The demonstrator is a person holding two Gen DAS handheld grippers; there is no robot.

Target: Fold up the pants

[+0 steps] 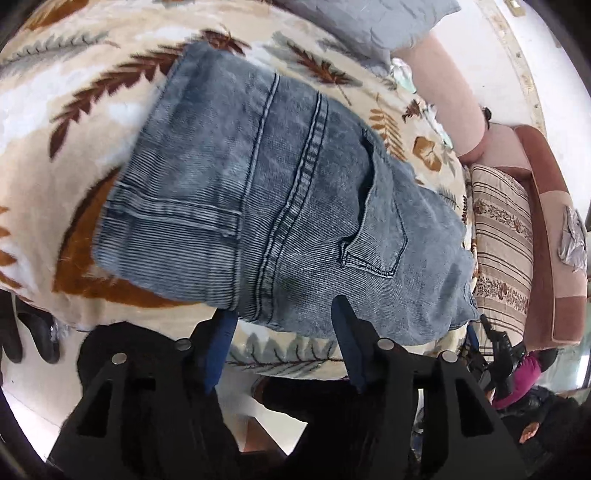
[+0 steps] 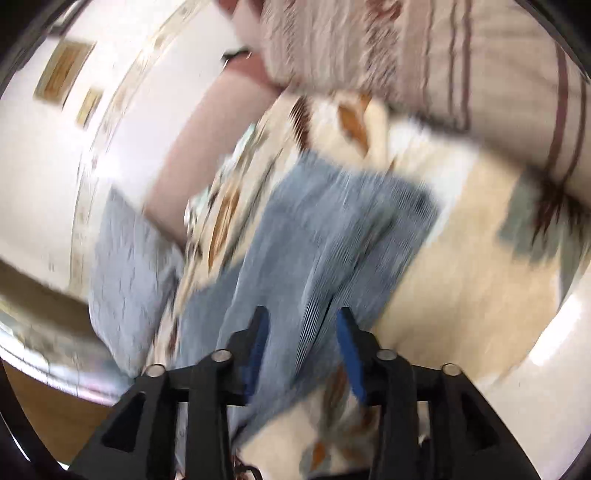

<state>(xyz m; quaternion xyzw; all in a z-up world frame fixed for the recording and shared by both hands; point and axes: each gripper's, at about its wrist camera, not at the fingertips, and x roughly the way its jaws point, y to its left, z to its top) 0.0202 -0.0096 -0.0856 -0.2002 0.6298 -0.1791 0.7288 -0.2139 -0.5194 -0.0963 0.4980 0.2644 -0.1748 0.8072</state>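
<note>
Folded blue denim pants (image 1: pixel 258 192) lie on a cream leaf-print blanket (image 1: pixel 74 110), back pocket and centre seam facing up. My left gripper (image 1: pixel 286 317) is open at the pants' near edge, its fingers spread wide, one fingertip (image 1: pixel 341 306) over the denim. The right wrist view is blurred by motion. There my right gripper (image 2: pixel 301 317) is open, with the denim pants (image 2: pixel 325 236) lying between and beyond its fingers; I cannot tell whether it touches the cloth.
A striped cushion (image 1: pixel 502 236) and a pink-brown sofa arm (image 1: pixel 554 221) stand at the right. A grey pillow (image 1: pixel 369 22) lies at the back. The striped cushion (image 2: pixel 461 55) and grey pillow (image 2: pixel 125 273) show in the right view.
</note>
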